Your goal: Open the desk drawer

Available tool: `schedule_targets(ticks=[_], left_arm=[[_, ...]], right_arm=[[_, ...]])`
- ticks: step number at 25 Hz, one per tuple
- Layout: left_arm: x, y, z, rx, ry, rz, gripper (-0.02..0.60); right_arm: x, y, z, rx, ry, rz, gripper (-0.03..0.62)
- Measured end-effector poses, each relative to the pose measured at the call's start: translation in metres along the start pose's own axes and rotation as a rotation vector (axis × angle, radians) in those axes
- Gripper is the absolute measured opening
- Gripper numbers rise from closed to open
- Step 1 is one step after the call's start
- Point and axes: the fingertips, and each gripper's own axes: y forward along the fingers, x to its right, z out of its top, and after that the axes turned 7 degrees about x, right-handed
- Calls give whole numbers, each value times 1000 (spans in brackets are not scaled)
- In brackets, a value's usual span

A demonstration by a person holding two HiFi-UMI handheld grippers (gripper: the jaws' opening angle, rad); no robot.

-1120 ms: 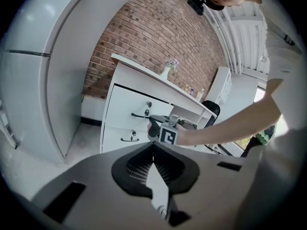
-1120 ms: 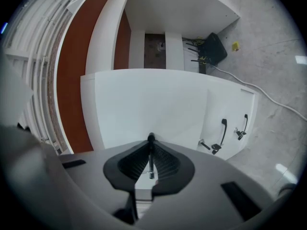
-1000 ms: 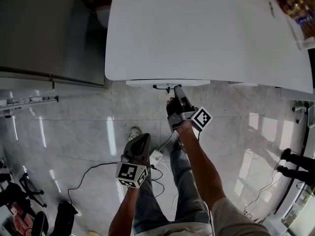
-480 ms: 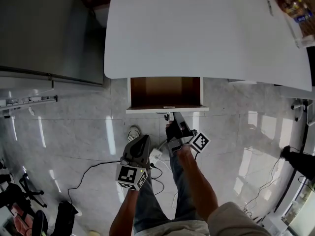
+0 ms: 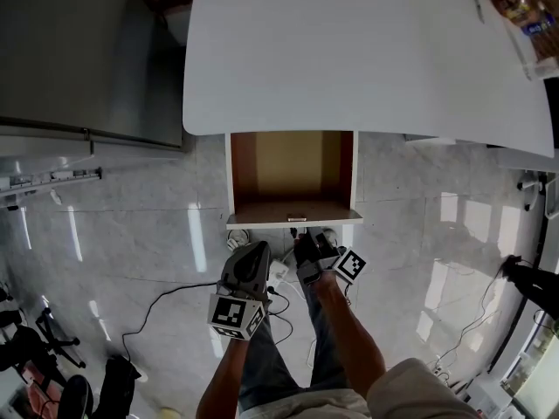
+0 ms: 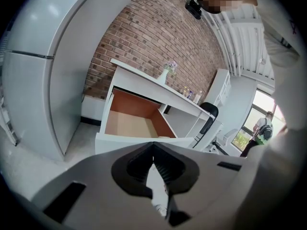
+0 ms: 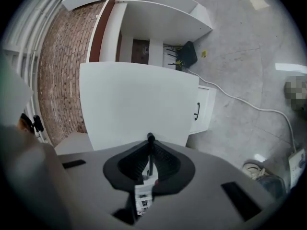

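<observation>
While your right gripper (image 5: 307, 236) clamps the handle (image 7: 150, 153) of the drawer (image 5: 292, 168), it sits wide open under the desk (image 5: 349, 51); your left gripper (image 5: 251, 253) hangs closed, empty, just beside the right.

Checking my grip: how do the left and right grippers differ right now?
The right gripper is clamped on the drawer handle; the left gripper is shut on nothing. The right reaches the open drawer; the left hangs back short of it. Both have closed jaws.
</observation>
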Motion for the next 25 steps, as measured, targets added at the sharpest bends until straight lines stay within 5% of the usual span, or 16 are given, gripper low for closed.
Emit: schedule_targets(ticks=[7, 25], left_arm=[[-3, 2, -1, -5, 2, -2, 12], [-4, 5, -3, -11, -4, -2, 12]], right_arm=[[30, -2, 0, -5, -14, -70, 40], [37, 1, 2, 19, 4, -35, 40]])
